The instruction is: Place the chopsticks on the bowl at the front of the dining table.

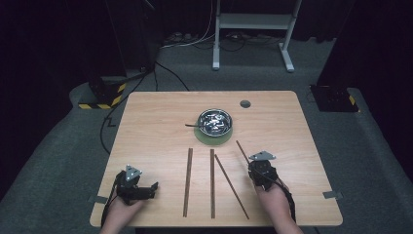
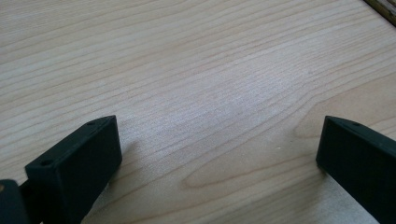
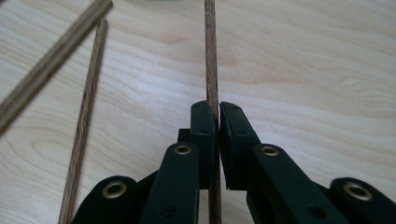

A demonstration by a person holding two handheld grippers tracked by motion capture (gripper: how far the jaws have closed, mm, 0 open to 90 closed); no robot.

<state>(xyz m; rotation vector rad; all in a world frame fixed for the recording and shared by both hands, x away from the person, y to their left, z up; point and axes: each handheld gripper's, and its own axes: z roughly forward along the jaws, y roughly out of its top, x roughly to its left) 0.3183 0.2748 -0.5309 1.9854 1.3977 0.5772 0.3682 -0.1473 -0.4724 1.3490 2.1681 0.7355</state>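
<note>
I start at the left side of the table point(image 1: 146, 112), where my left gripper point(image 1: 155, 185) rests low near the front edge with its tips turned toward the middle. In the left gripper view its jaws stand wide apart with bare wood between them, so it is released and holds nothing.

Moving right, three loose sticks lie flat on the wood. The first stick point(image 1: 188, 181) runs straight from front to back. The second stick point(image 1: 212, 183) lies just beside it, nearly parallel. The third stick point(image 1: 232, 179) slants away toward the front right, with its far end close to the second one.

Behind them, near the middle of the table, a metal bowl point(image 1: 215, 122) sits on a green mat point(image 1: 213, 139).

Further right, my right gripper point(image 3: 217, 122) is clenched on a fourth stick point(image 3: 211, 56). In the right gripper view that stick passes between the two black pads, which press on it from both sides, and it runs on ahead across the table. From above it shows slanting out beyond the gripper toward the bowl, near the third stick.
</note>
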